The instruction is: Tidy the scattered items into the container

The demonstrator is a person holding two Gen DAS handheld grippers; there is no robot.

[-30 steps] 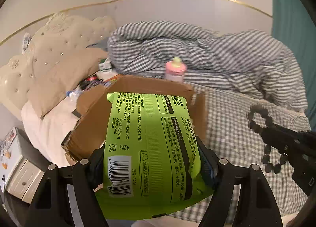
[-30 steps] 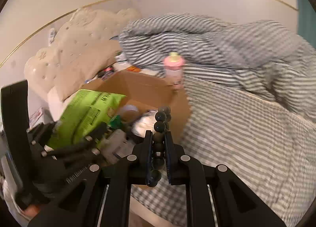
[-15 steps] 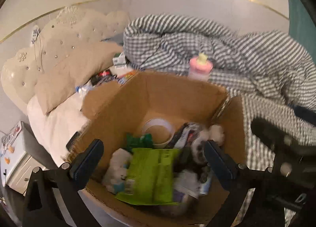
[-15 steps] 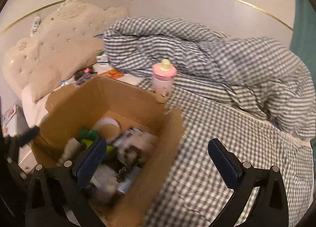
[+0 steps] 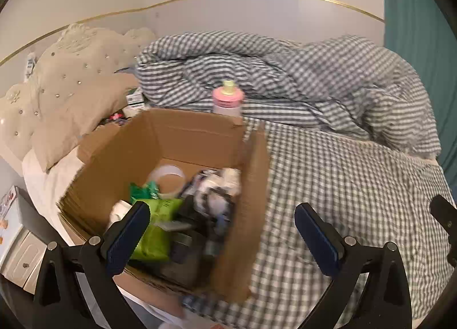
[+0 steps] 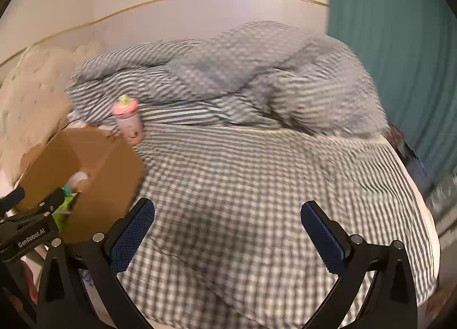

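Note:
An open cardboard box stands on the bed at the left; it also shows in the right wrist view. Inside lie a green packet, a tape roll and several blurred items. A pink-lidded bottle stands upright just behind the box, seen too in the right wrist view. My left gripper is open and empty over the box's near right wall. My right gripper is open and empty above the checked sheet, right of the box.
A rumpled checked duvet lies across the back of the bed. Beige pillows and small packets sit left of the box. A teal curtain hangs at the right. A white bedside cabinet stands low left.
My left gripper let go of the green packet, which now lies in the box. My right gripper let go of the bead bracelet, opened, and swung right over the sheet.

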